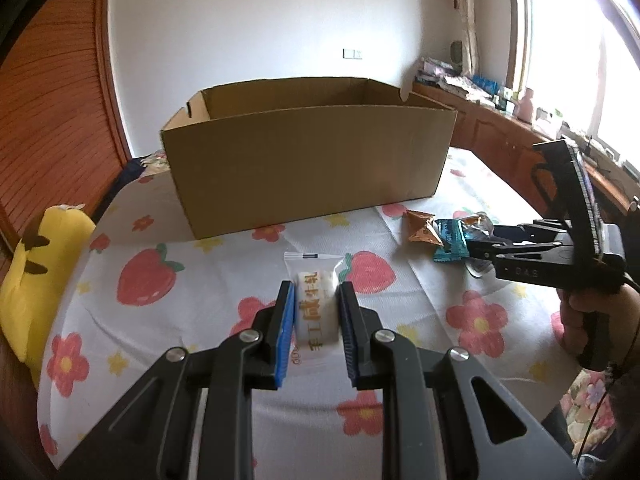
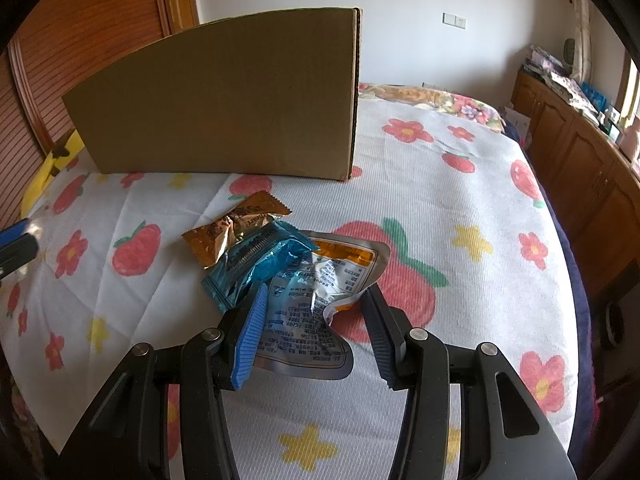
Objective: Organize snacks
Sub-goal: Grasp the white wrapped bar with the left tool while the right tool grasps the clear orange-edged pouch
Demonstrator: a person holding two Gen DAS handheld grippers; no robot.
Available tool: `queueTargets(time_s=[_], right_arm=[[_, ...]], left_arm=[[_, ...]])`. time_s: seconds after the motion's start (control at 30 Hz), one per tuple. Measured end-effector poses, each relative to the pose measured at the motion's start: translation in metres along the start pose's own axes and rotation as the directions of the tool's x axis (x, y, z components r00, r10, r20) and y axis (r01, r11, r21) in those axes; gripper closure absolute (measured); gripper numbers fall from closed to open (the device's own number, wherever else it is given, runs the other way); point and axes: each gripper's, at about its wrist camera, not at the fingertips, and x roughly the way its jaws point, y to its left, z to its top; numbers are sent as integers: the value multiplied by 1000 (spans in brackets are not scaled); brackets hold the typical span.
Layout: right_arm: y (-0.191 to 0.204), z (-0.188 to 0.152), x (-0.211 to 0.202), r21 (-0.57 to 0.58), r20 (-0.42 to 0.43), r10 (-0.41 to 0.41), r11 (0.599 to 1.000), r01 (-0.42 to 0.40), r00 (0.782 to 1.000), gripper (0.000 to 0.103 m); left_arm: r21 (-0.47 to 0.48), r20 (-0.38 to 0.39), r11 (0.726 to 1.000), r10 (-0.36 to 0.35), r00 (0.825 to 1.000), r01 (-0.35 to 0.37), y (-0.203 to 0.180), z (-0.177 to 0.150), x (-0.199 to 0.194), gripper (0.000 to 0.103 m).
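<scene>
Left wrist view: the left claw [image 1: 315, 300] is clamped on a clear-wrapped white candy [image 1: 315, 300], its blue pads [image 1: 286, 328] pressing both sides, low over the flower-print bed sheet [image 1: 200, 280]. Ahead stands the open cardboard box [image 1: 308, 160], its near wall upright and its top rim unobstructed; a strip of bare sheet lies between the candy and that wall. A yellow plush toy [image 1: 36, 280] sits at the bed's left edge. To the right, the right claw [image 1: 480, 248] reaches in toward the snack pile.

From the right wrist view, the right claw [image 2: 316, 304] stands open, its fingers on either side of the silver pouch [image 2: 316, 320], which lies flat on the sheet; I cannot tell whether the pads touch it. A teal packet [image 2: 256, 264] overlaps the pouch's upper left, and an orange-brown packet [image 2: 236, 228] lies touching the teal one, nearer the box [image 2: 224, 104]. Open sheet spreads wide to the right, as far as the bed's edge, beyond which wooden cabinets [image 2: 580, 160] run along the wall.
</scene>
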Motion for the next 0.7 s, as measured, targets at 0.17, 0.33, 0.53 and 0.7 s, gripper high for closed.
queueTargets(time_s=[0.17,0.33,0.53,0.7], right_arm=[[-1,0,0,-1,0,-1,1000,1,1000,55],[0,0,0,-6,-1,-6,1000,6,1000,55],[4,1,-4,-36,-8,-4,999,3,1000,68],[-1,-6,-18,-33,-15,9,999,-9,1000,77]], left_arm=[[-15,33,1000,5,999,-4,0,-8,-18,83],[-11,46,1000,7,999,-7,-1,-14,-31,83],[-7,64,1000,-5,998,6,-6,-20,-43,83],[-15,66,1000,-18,998,19,-9,-24,-46,83]])
